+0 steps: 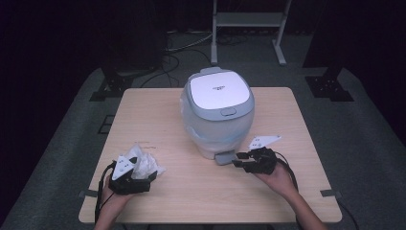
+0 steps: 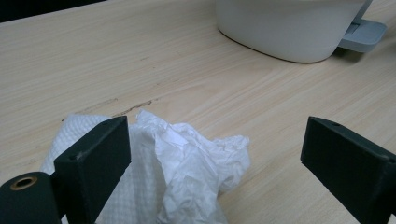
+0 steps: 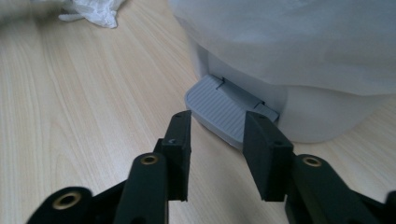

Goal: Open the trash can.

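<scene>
While the pedal bin [image 1: 217, 112] is standing at the centre of the wooden surface [image 1: 158, 191] with its grey-rimmed lid [image 1: 219, 90] closed, a translucent white liner [image 3: 299, 37] is draping over its upper body, and whatever is lying inside is staying hidden. From the base, at 6 o'clock, the ribbed grey pedal [image 3: 223, 108] is sticking out.

The right gripper [image 1: 241, 161] is sitting at about 5 o'clock from the bin, its 2 jaws pointing at the pedal. In the right gripper view the jaws are standing partly apart, 1 on either side of the pedal's near edge, grasping nothing; whether either tip is touching the pedal is hard to tell.

The left gripper [image 1: 130, 181] is resting at 8 o'clock from the bin, well apart from it. Its jaws are spread wide, released, with the crumpled white paper [image 2: 187, 163] lying between them, closer to 1 jaw and partly covered by it. The paper's lower part is being cut off by the frame edge in the left gripper view, and the bin's top is cropped there too.
</scene>
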